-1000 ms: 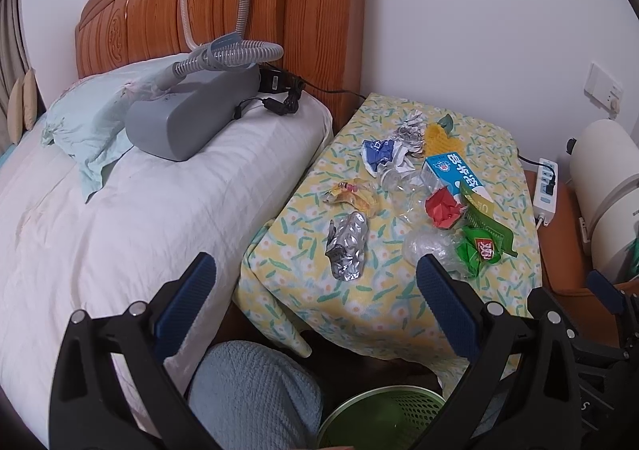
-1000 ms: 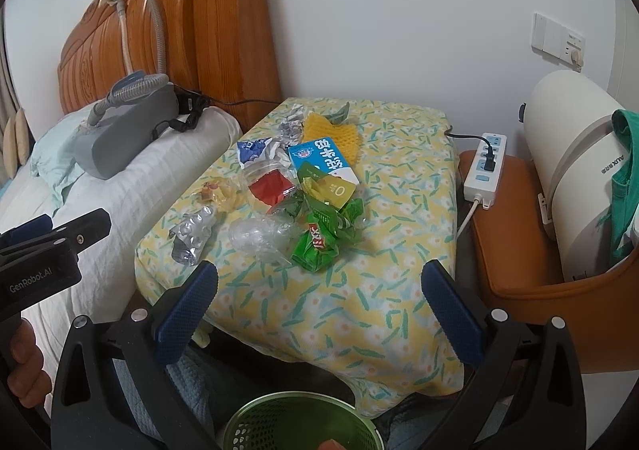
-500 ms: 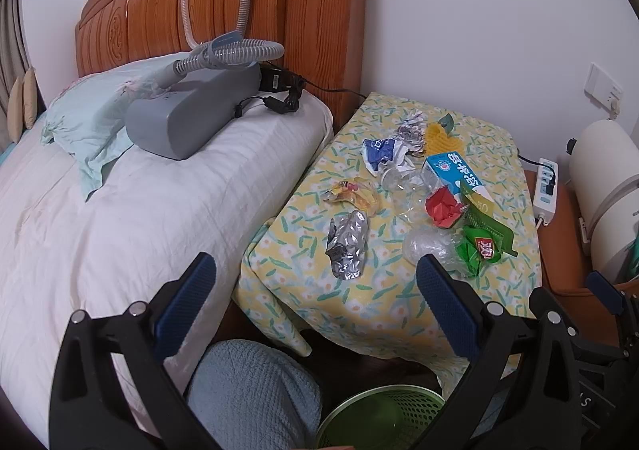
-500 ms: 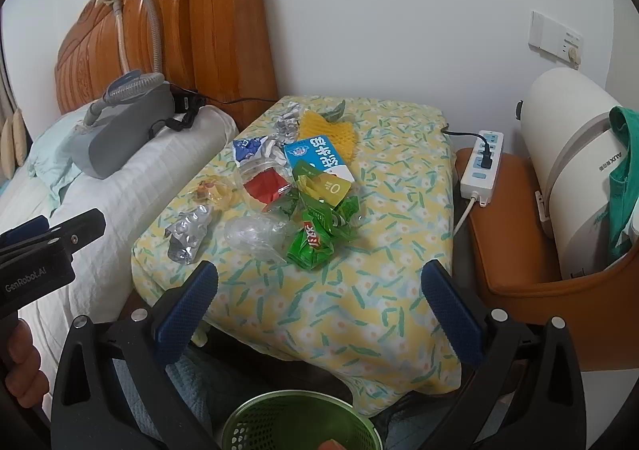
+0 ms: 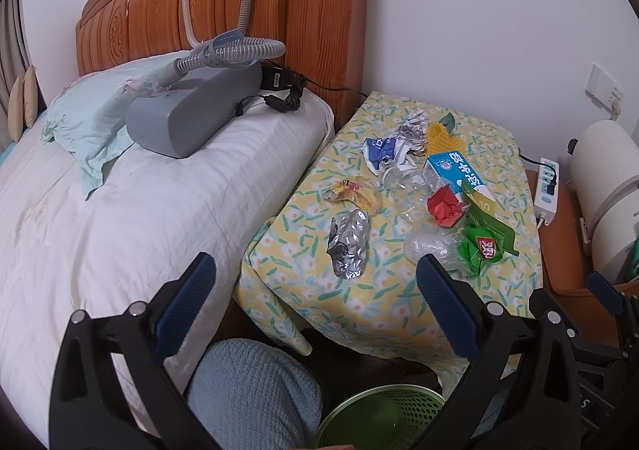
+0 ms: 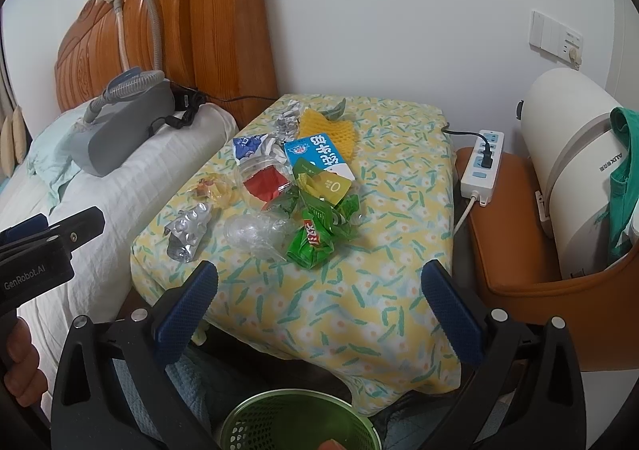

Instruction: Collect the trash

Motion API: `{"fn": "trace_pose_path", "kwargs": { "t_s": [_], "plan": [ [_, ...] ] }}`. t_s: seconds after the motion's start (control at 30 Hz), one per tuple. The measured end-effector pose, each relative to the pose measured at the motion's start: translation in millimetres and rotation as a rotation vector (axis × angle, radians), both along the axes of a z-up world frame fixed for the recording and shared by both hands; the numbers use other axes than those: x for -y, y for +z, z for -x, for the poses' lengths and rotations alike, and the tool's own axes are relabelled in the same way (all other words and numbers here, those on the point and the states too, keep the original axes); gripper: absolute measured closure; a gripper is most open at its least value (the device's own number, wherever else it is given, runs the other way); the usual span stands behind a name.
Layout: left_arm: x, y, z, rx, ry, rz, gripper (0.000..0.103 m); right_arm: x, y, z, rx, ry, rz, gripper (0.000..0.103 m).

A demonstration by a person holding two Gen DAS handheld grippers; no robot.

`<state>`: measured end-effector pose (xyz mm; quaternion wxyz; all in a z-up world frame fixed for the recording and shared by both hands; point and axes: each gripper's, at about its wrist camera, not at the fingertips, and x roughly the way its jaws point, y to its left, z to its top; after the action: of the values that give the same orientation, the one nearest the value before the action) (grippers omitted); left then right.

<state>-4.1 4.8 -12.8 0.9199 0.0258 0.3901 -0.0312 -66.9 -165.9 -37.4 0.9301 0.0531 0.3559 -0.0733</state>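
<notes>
Trash lies on a small table with a yellow flowered cloth (image 5: pixel 359 298) (image 6: pixel 383 290): a crumpled silver foil bag (image 5: pixel 348 242) (image 6: pixel 187 231), a clear plastic wad (image 5: pixel 429 244) (image 6: pixel 255 233), a green snack wrapper (image 5: pixel 481 250) (image 6: pixel 313 244), red crumpled paper (image 5: pixel 443 206) (image 6: pixel 265 184), a blue-white carton (image 5: pixel 455 170) (image 6: pixel 317 156), and a yellow wrapper (image 5: pixel 353 192). A green mesh bin (image 5: pixel 383 416) (image 6: pixel 297 426) stands below the table's front edge. My left gripper (image 5: pixel 315 302) and right gripper (image 6: pixel 319 298) are both open and empty, held in front of the table above the bin.
A bed with a white pillow (image 5: pixel 139 210) lies left, carrying a grey machine with a hose (image 5: pixel 191 118). A wooden headboard (image 5: pixel 223 10) stands behind. A power strip (image 6: pixel 483 162) and a white appliance (image 6: pixel 575 154) sit on an orange seat to the right.
Both grippers have drifted slightly closer to the table and stay open. The trash has not moved.
</notes>
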Motion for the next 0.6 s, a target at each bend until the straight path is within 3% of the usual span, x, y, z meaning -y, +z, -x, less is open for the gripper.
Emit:
{"fn": "trace_pose_path", "kwargs": {
  "t_s": [0.6],
  "plan": [
    [-0.5,0.6,-1.3,-0.002,0.0,0.0,0.007,1.2,-0.7,0.1,-0.005,-0.001,0.0,0.002]
  ]
}}
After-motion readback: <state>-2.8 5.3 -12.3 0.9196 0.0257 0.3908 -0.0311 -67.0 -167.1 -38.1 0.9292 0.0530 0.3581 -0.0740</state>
